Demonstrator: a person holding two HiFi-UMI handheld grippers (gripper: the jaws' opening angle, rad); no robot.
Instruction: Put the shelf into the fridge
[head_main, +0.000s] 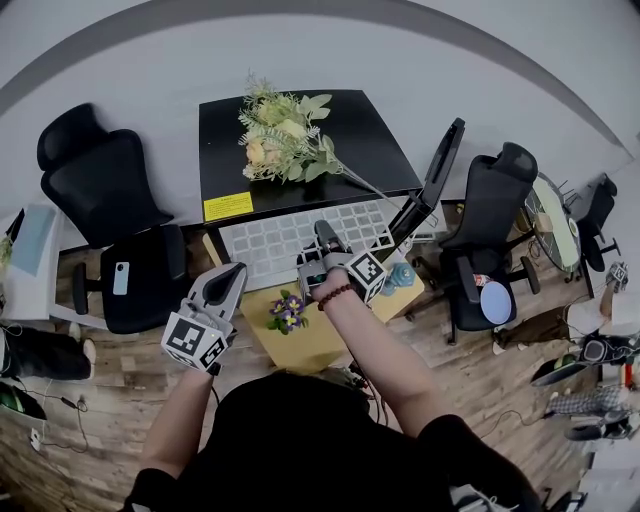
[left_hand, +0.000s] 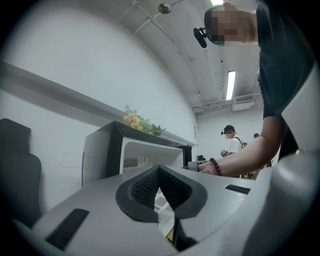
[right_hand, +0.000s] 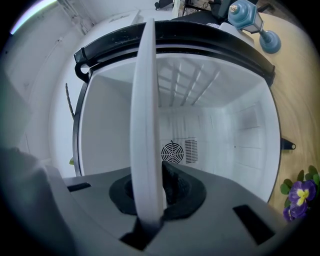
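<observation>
The black mini fridge (head_main: 372, 142) stands open, its door (head_main: 436, 172) swung out to the right. A white grid shelf (head_main: 275, 242) lies flat, sticking out of the fridge mouth. My right gripper (head_main: 326, 238) is shut on the shelf's front edge. In the right gripper view the shelf (right_hand: 146, 125) runs edge-on between the jaws, toward the white fridge interior (right_hand: 230, 135) with its fan vent (right_hand: 173, 152). My left gripper (head_main: 226, 283) hangs lower left of the shelf, apart from it. In its own view the left gripper (left_hand: 160, 186) is shut and holds nothing, and the fridge (left_hand: 100, 150) stands beyond it.
A flower bouquet (head_main: 285, 135) lies on top of the fridge. A low yellow table (head_main: 312, 342) in front carries purple flowers (head_main: 288, 311) and a blue object (head_main: 401, 277). Black office chairs (head_main: 112, 205) (head_main: 488, 235) flank the fridge. Another person (left_hand: 231, 143) stands far off.
</observation>
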